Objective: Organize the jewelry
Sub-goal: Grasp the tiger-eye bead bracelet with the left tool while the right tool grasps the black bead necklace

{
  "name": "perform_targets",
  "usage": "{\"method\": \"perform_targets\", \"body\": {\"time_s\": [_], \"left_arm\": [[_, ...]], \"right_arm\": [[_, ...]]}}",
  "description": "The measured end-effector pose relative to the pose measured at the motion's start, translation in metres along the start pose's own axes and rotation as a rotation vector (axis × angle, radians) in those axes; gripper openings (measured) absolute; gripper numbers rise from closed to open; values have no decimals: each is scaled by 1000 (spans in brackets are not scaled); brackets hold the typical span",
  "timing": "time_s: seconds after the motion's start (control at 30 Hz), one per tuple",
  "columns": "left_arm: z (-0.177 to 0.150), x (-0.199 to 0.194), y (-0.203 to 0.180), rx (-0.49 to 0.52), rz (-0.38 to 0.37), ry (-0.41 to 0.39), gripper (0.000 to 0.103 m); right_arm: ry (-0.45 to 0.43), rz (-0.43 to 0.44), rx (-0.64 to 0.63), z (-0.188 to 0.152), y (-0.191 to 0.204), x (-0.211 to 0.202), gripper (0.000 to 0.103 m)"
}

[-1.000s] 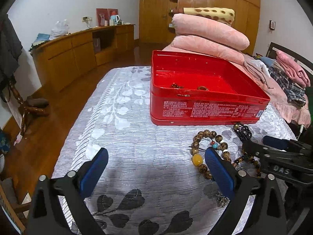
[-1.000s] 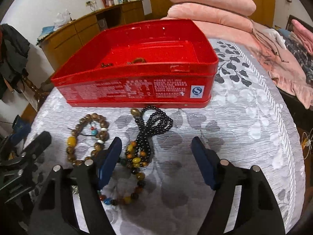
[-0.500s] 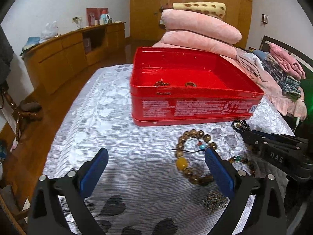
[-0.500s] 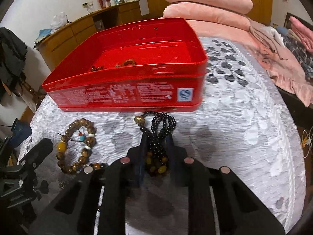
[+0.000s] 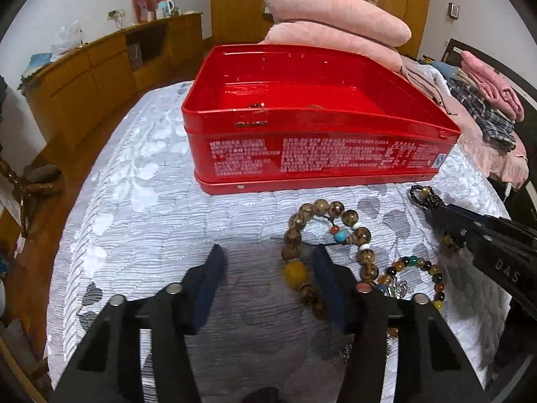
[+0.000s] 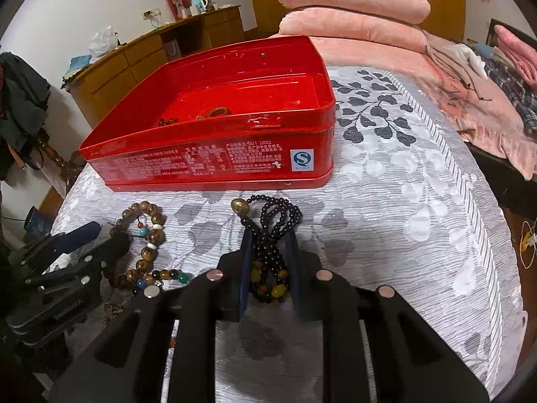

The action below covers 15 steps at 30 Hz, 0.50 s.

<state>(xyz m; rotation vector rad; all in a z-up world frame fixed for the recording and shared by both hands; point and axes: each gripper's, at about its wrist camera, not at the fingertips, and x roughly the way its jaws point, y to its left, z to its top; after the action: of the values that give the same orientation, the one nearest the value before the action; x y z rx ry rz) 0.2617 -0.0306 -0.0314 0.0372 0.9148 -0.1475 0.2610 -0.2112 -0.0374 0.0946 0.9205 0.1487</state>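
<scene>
1. Right wrist view: right gripper (image 6: 269, 258) pinched narrow on the black bead necklace (image 6: 273, 231), which lies on the bed cover (image 6: 419, 201) just near of the red tin (image 6: 214, 154).
2. Left wrist view: left gripper (image 5: 266, 268) partly open, holding nothing; its right finger (image 5: 327, 278) sits inside the loop of the wooden bead bracelet (image 5: 322, 231).
3. Multicolour bead strand (image 5: 416, 268) lies right of that bracelet (partly hidden by the gripper).
4. Tin is open, w/ a few small pieces inside near its front wall.
</scene>
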Motion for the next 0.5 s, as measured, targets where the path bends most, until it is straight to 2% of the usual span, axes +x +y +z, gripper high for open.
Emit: {"method": "perform_targets", "body": {"time_s": [0.17, 0.23, 0.33, 0.5], "left_arm": [[3, 0, 2, 17, 12, -3, 29], [2, -1, 5, 3, 9, -8, 13], [2, -2, 12, -22, -15, -11, 13], [0, -3, 16, -35, -4, -16, 13]], "right_arm": [[-1, 4, -2, 0, 2, 0, 19], [-2, 6, -4, 0, 3, -2, 19], [-4, 8, -7, -1, 5, -4, 19], [2, 5, -10, -2, 6, -3, 19]]}}
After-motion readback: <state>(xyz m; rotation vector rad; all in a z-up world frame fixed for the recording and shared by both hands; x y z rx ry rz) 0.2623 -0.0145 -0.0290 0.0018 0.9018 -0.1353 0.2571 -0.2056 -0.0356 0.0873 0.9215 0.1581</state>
